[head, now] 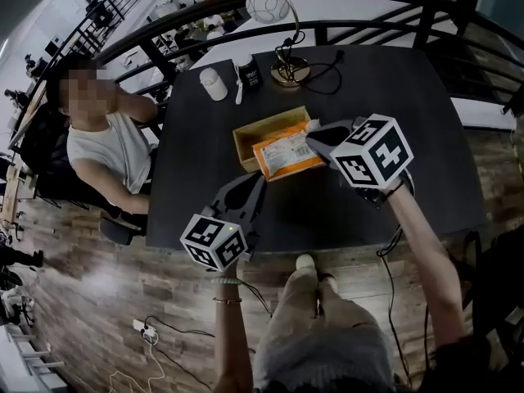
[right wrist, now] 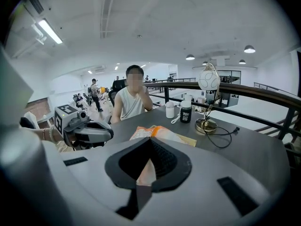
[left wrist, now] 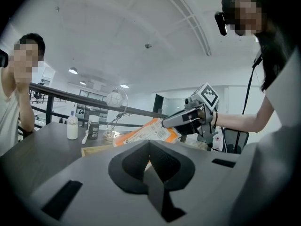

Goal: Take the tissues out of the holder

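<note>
Head view, table (head: 393,97): dark top with a railing behind it, and a seated person (head: 102,146) at its 9 o'clock edge.
Head view, holder (head: 240,142): an open wooden box near the middle of the table.
Head view, tissue pack (head: 285,155): orange and lying aslant over the holder's 4 o'clock corner. I cannot tell whether its low end rests inside the box.
Head view, right gripper (head: 315,142): it comes in from the pack's 3 o'clock and has the pack by that end.
Head view, left gripper (head: 259,182): at the pack's 7 o'clock, its tip just beside the pack's near corner.
Left gripper view, jaws: drawn together, with only a thin slit between the pads. A pale sliver shows in that slit, and I cannot tell whether it is pinched or lies beyond.
Left gripper view, tissue pack: it sits above the holder's rim, tilted up toward 2 o'clock, where the right gripper pinches it.
Right gripper view, jaws: clamped tight on the tissue pack. The pale wrapper runs right down into the pinch, and the orange bulk fans out past the tips at 12 o'clock.
Right gripper view, holder: a strip of its rim peeks out beyond the pack at 2 o'clock.
Right gripper view, left gripper: off at 9 o'clock, apart from the pack as seen here.
Right gripper view, far side of the table: a white bottle (right wrist: 170,110) and a dark jar (right wrist: 186,113) stand side by side at 12 o'clock. A lamp (right wrist: 209,81) with a round shade stands at 1 o'clock.
</note>
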